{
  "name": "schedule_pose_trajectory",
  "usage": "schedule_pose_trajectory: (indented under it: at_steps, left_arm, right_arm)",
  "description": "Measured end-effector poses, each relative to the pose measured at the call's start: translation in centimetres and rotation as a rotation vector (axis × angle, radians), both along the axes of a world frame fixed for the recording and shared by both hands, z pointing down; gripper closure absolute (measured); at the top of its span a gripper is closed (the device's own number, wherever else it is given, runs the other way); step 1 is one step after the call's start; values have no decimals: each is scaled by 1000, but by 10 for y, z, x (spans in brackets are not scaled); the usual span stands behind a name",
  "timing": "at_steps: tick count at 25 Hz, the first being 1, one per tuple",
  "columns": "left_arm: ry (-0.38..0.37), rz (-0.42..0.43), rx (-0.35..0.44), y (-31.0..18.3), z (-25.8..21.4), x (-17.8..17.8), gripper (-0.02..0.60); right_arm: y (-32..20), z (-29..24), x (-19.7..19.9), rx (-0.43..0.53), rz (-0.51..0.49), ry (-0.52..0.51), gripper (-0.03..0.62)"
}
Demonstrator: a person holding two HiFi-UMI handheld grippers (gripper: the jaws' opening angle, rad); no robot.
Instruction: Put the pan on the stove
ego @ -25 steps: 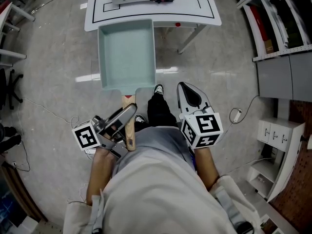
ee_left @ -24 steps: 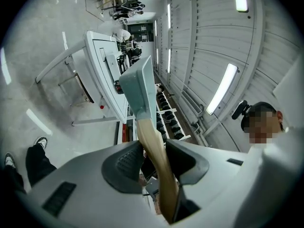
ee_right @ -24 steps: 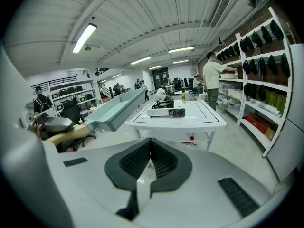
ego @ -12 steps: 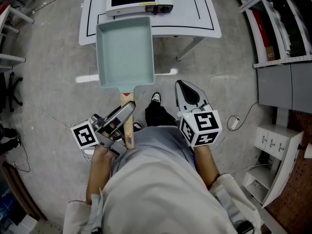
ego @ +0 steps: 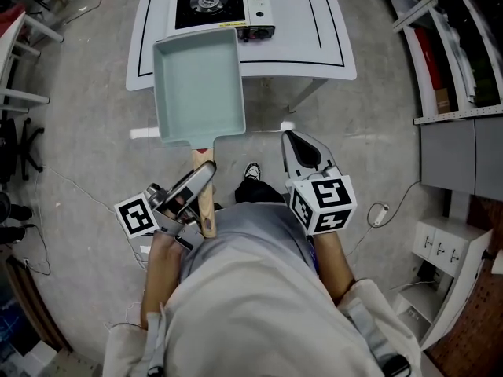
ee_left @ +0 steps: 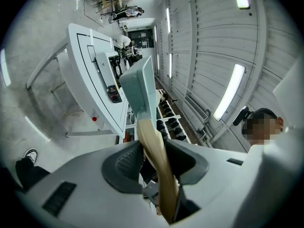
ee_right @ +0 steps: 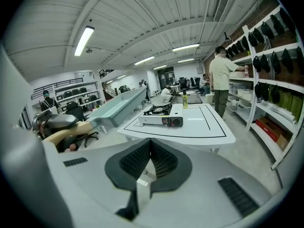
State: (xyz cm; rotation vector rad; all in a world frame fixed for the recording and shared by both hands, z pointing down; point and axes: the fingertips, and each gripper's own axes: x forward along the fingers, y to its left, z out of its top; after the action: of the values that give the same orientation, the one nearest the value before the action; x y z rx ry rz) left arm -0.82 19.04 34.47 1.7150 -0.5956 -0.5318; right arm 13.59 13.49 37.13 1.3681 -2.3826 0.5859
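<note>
Short of the gas stove (ego: 224, 6), left tongs (ego: 203, 177) grip the rectangular pan's (ego: 198, 85) wooden handle (ego: 209, 218) (right tongs (ego: 302, 149) closed, empty); placing it remains.

The pan (ego: 198, 85) wears a smooth, matt pale-teal coating; its handle (ego: 208, 214) is light, smooth-finished wood. The desk (ego: 314, 42) top is white, smooth and faintly glossy. The stove (ego: 224, 2) shows a white-painted metal casing and a black burner plate. The left claw (ee_left: 156, 156) and right claw (ee_right: 149, 148) are matt grey plastic with dark ribbed pads (ee_right: 164, 163). The grey floor (ego: 86, 155) is polished, mirroring ceiling lights.
</note>
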Motion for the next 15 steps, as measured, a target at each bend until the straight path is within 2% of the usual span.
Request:
schedule_pose_trajectory:
  at_steps: [8,15]
  left_arm:
    - [6,-46,-3,-29,0,15,436]
    - [-11,-37,-19,-49,2,22,436]
  right_arm:
    - [-23,12,20,-18,-22,-10,585]
    - [-35,24,18,-57,-43,-20,585]
